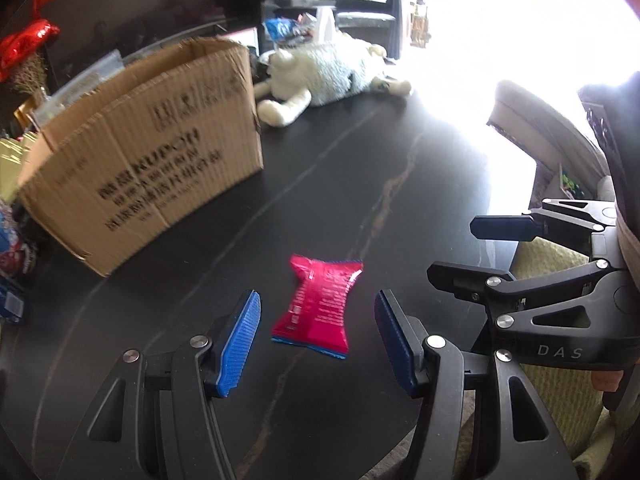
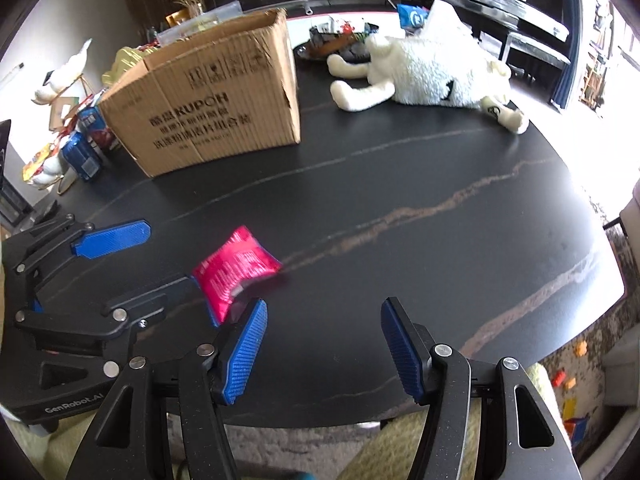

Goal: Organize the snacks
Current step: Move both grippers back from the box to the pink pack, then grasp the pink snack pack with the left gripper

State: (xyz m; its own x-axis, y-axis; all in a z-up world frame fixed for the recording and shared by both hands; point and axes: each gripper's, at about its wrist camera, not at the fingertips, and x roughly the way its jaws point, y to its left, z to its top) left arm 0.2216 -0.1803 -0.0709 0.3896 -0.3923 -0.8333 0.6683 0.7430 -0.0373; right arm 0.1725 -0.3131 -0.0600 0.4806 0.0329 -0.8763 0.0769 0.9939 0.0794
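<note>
left hand-held gripper (image 1: 318, 344) spread wide, around red snack packet (image 1: 319, 308)

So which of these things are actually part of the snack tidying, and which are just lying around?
Part of the job:
- pink snack packet, lying between the open left gripper fingers
- cardboard box
- right gripper, open, holding nothing

Just lying about:
- white plush toy
- blue cans beside the box
- red foil decoration

both the left gripper (image 1: 318, 338) and right gripper (image 2: 324, 350) gape wide, side by side.
</note>
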